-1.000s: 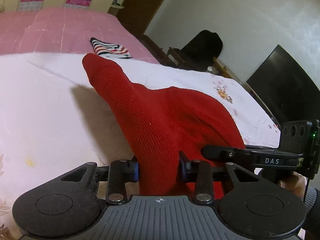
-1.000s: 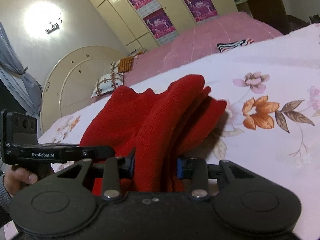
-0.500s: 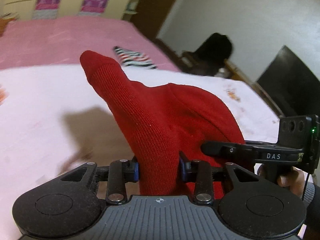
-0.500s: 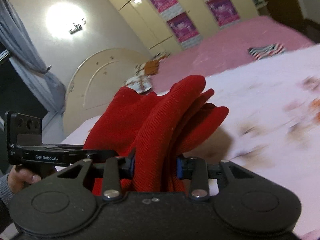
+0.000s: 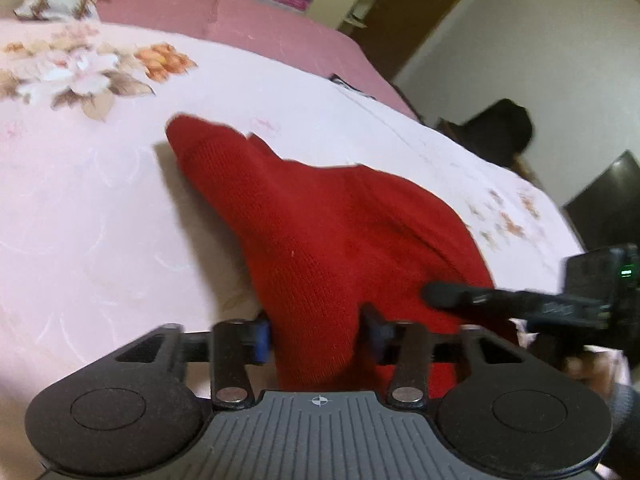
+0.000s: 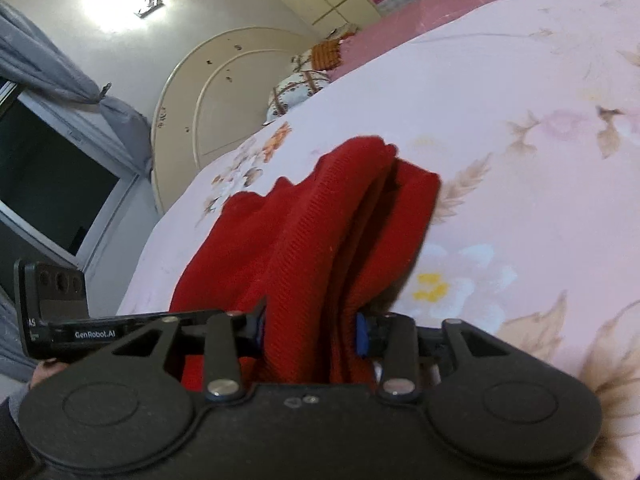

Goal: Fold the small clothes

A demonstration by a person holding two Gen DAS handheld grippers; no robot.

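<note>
A red knitted garment (image 5: 328, 232) is bunched and held up over the floral bedsheet (image 5: 100, 208). My left gripper (image 5: 318, 336) is shut on one part of it, the cloth pinched between the blue pads. My right gripper (image 6: 310, 332) is shut on another part of the same red garment (image 6: 320, 232), whose folds stand up ahead of the fingers. The right gripper's body shows at the right of the left wrist view (image 5: 560, 300). The left gripper's body shows at the left of the right wrist view (image 6: 80, 328).
A pink bedspread (image 5: 240, 28) lies beyond the floral sheet, with pillows (image 6: 308, 80) by a round cream headboard (image 6: 224, 84). A dark screen (image 5: 608, 204) and a black bag (image 5: 504, 132) stand off the bed's right side. A window (image 6: 48, 184) is at left.
Both grippers have swung with the red garment across the bed and tilted down toward the sheet. The striped cloth seen earlier is out of view. Both stay shut on the garment.
</note>
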